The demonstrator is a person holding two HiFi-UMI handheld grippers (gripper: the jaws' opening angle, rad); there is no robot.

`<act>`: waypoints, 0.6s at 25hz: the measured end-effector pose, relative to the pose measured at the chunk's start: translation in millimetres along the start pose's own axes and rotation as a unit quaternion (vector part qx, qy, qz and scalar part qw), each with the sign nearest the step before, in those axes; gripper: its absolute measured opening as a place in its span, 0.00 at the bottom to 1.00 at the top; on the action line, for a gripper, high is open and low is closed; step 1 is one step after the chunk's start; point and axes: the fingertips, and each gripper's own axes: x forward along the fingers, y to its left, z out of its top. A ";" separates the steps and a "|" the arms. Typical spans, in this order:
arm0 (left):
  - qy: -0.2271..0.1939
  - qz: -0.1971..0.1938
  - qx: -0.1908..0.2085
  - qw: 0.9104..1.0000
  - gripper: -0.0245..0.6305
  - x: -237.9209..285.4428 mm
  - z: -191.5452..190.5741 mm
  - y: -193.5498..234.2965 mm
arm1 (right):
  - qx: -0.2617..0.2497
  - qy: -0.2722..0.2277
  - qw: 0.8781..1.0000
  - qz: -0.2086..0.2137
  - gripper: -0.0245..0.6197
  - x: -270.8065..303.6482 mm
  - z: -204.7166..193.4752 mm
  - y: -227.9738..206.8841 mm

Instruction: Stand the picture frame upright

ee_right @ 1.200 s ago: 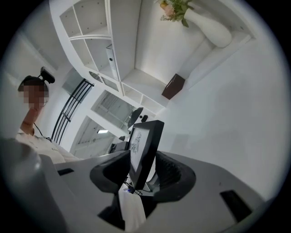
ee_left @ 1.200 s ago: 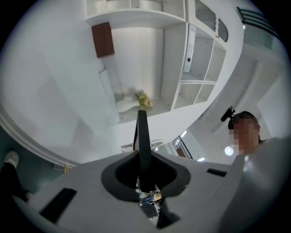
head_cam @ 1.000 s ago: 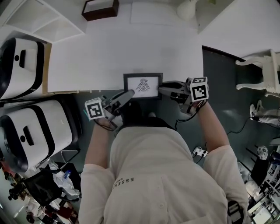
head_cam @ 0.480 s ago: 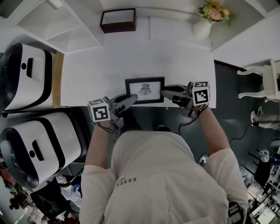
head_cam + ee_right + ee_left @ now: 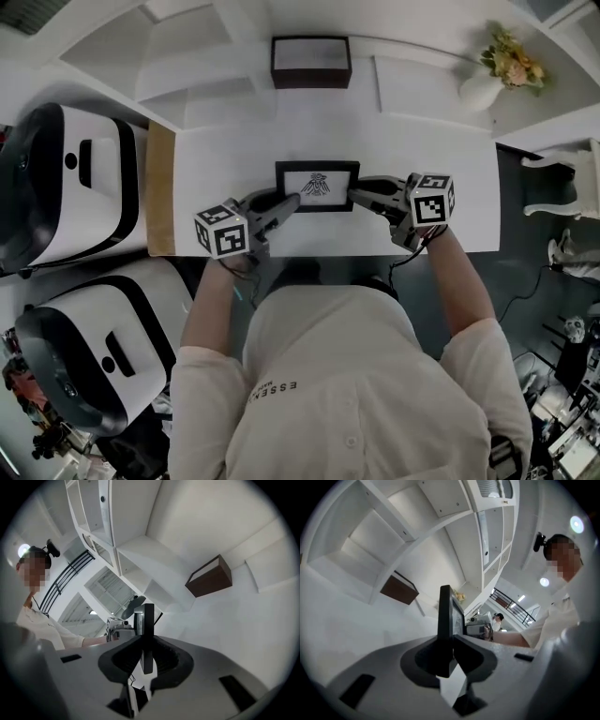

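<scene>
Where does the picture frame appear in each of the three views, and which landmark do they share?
Head view: picture frame at centre, drawing visible.
Left gripper view: picture frame at centre, edge-on.
Right gripper view: picture frame at centre, edge-on.
Shared landmark: dark brown box, beyond the frame in all three.

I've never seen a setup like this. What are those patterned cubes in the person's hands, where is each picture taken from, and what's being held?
No robot here: a person holds a gripper in each hand; the patterned cubes are part of them. One picture comes from a camera on the person's head, looking down. The other two come from cameras on the grippers, looking along their jaws. At the white table, the left gripper and the right gripper, whose jaws have just been closing, each clamp one side of a black picture frame. A brown box and a vase of flowers stand at the back.
</scene>
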 end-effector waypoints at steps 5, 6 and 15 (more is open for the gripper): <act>0.011 0.017 0.024 0.999 0.15 -26.1 27.6 48.1 | -0.007 -0.007 0.999 -0.040 0.17 52.1 23.6 -18.5; 0.013 0.020 0.029 0.999 0.15 -29.7 31.4 57.1 | -0.010 -0.007 0.999 -0.048 0.17 60.8 27.5 -22.5; 0.007 0.029 0.061 0.998 0.17 -36.0 55.4 128.5 | -0.039 -0.005 0.994 -0.105 0.17 109.8 53.2 -68.9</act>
